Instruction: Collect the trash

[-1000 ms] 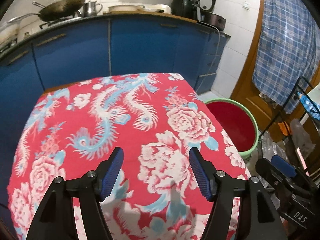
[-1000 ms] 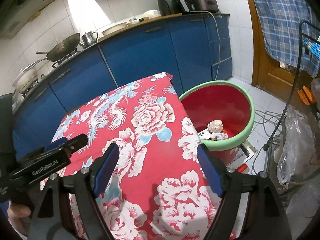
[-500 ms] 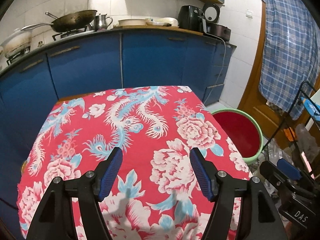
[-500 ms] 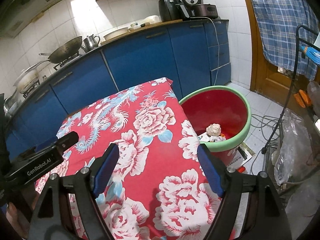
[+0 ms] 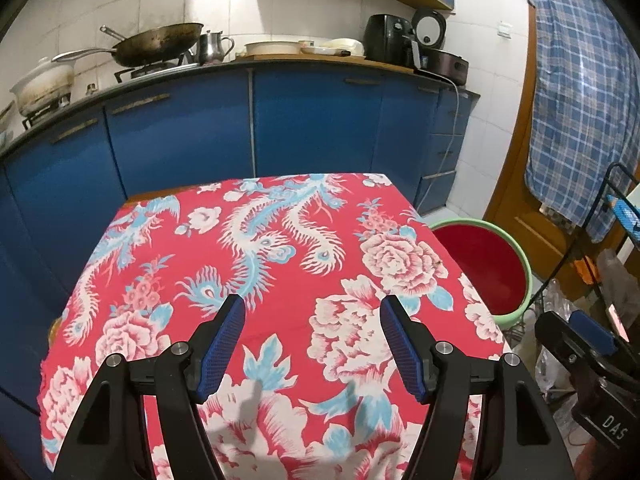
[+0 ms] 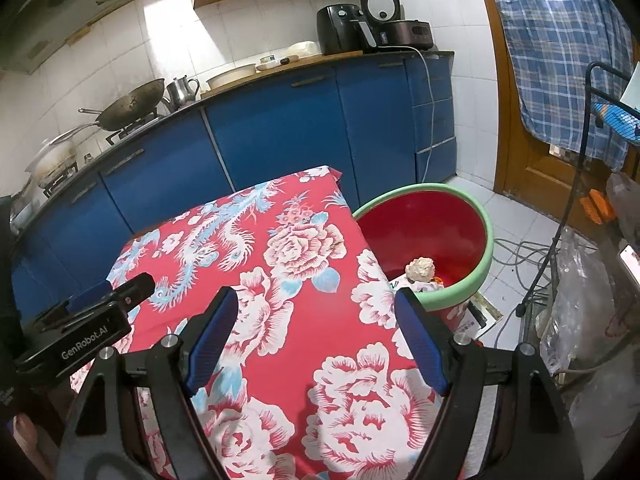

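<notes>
A red bin with a green rim (image 6: 486, 240) stands on the floor by the table's right edge, and it also shows in the left wrist view as the bin (image 5: 524, 276). A crumpled white wad (image 6: 420, 269) and other scraps lie in its bottom. My left gripper (image 5: 312, 304) hovers open over the red floral tablecloth (image 5: 280, 240), nothing between its blue pads. My right gripper (image 6: 316, 296) is open too, above the cloth's right side, with the bin just beyond its right finger. Each gripper shows in the other's view: the left gripper (image 6: 116, 292), the right gripper (image 5: 576, 332).
Blue kitchen cabinets (image 5: 312, 124) run behind the table, with a wok (image 5: 160, 44), kettle and appliances on the counter. A black wire rack (image 6: 592, 160), plastic bags and cables (image 6: 516, 252) crowd the floor right of the bin. A plaid cloth hangs on the door.
The left wrist view has tipped upward, so more of the counter and wall shows and the table sits lower. The right view shifts the same way, slightly. Both grippers stay open.
</notes>
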Tool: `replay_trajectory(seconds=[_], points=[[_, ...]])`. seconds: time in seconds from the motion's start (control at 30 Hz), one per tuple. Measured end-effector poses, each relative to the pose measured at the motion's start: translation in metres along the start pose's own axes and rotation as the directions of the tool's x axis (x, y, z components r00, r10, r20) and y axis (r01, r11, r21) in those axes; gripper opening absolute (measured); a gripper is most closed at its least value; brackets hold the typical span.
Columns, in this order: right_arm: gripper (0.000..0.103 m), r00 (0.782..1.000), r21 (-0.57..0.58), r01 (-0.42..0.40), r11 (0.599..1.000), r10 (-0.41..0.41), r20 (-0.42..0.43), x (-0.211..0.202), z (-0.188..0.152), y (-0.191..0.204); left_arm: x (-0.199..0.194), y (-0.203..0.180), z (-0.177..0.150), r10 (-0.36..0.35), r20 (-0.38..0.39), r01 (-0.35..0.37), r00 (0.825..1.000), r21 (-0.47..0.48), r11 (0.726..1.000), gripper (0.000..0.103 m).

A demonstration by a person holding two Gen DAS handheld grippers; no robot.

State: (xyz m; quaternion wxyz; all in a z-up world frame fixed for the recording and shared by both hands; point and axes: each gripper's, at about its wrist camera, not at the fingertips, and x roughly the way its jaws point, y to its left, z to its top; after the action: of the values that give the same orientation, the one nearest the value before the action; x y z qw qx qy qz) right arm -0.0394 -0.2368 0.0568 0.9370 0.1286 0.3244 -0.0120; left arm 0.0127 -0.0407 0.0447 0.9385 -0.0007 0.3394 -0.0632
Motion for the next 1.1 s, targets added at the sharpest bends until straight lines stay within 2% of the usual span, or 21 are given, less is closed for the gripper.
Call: replay_trajectory(seconds=[0.47, 1.1], points=[[0.08, 1.0, -0.015, -0.005, 1.0, 0.005, 0.006, -0.003, -0.001, 0.006, -0.009, 0.008, 0.001, 0.011, 0.043, -0.01, 0.999, -0.015, 1.0, 0.071], [0.08, 1.0, -0.023, 0.001, 1.0, -0.001, 0.012, -0.007, 0.0, 0.01, -0.013, 0.009, 0.0, -0.001, 0.039, 0.002, 0.999, -0.021, 1.0, 0.071]])
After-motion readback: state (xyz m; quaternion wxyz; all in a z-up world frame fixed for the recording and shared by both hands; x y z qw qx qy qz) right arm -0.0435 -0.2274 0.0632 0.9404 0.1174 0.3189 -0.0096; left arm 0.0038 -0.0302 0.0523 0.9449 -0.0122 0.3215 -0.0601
